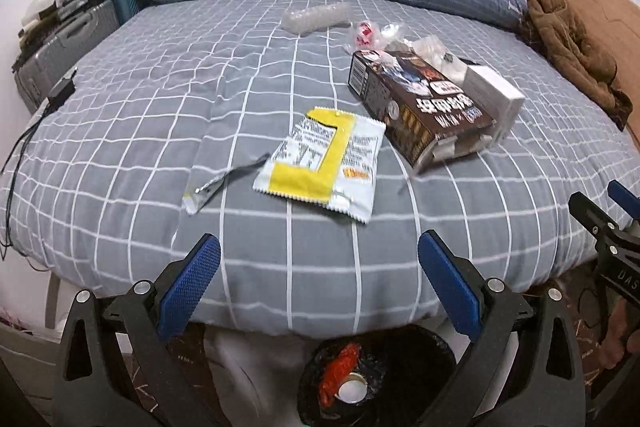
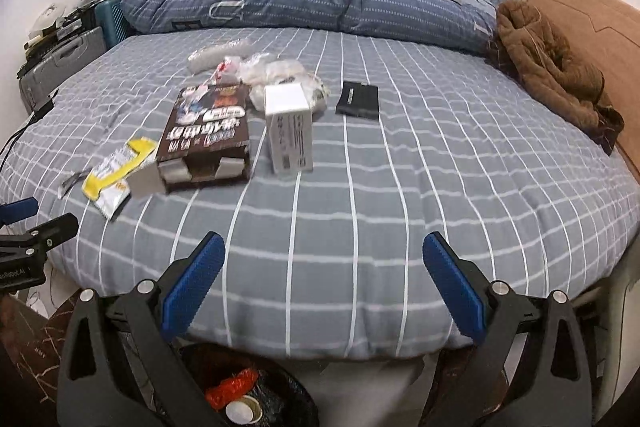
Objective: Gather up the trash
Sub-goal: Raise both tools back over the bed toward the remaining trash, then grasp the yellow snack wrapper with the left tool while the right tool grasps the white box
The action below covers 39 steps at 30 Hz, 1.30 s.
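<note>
— Step in hand? Looks like the start of a reach: left gripper (image 1: 319, 259) and right gripper (image 2: 323, 259) both hovering at the near edge of the bed (image 2: 440, 187), jaws spread wide, gripping nothing.

— And the trash? Scattered on the bed: yellow-and-white wrapper (image 1: 324, 163) nearest the left gripper, torn strip (image 1: 216, 183) just beside it, brown carton (image 1: 416, 107) further in, white box (image 2: 289, 131) touching or nearly touching the carton, crumpled plastic (image 2: 276, 71) behind. Bin (image 1: 352, 379) below the bed edge, already holding a red scrap and a cup.

— Next move? Probably forward and down onto the wrapper; flat and thin on soft bedding, so a low pinch at one edge, then back over the bin.

— Anything seen from one side only? From the right wrist only: black flat item (image 2: 357, 101), well apart from the pile; trash or not, cannot tell. From the left wrist only: the wrapper's full face and the strip, plainly.
</note>
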Each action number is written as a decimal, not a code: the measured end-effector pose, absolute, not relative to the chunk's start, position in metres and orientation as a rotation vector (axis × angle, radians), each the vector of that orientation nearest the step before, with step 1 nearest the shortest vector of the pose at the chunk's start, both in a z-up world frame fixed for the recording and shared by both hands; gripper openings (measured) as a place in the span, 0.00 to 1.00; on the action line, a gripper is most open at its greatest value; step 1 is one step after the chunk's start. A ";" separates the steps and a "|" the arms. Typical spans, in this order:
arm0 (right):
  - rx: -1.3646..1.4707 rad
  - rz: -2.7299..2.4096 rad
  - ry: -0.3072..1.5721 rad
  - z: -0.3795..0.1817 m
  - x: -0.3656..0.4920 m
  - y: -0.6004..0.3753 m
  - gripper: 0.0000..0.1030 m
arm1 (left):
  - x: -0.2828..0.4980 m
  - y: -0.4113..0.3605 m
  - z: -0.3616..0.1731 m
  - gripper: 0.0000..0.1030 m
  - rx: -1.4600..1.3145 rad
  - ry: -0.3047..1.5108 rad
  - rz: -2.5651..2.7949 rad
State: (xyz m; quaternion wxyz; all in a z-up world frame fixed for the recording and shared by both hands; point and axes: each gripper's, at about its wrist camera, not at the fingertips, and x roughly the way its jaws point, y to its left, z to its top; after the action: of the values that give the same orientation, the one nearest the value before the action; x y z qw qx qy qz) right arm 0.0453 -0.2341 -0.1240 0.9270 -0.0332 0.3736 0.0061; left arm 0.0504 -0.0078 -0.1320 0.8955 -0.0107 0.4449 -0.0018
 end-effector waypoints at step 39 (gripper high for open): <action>-0.070 0.113 0.814 -0.148 0.166 -0.206 0.38 | 0.138 -0.012 -0.174 0.40 0.069 1.010 -0.017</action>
State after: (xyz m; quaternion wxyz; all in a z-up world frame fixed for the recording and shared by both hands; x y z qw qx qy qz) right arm 0.1665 -0.2063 -0.1476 0.9161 -0.0341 0.3957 0.0550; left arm 0.1383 -0.0120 -0.1739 0.8746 0.0332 0.4837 -0.0081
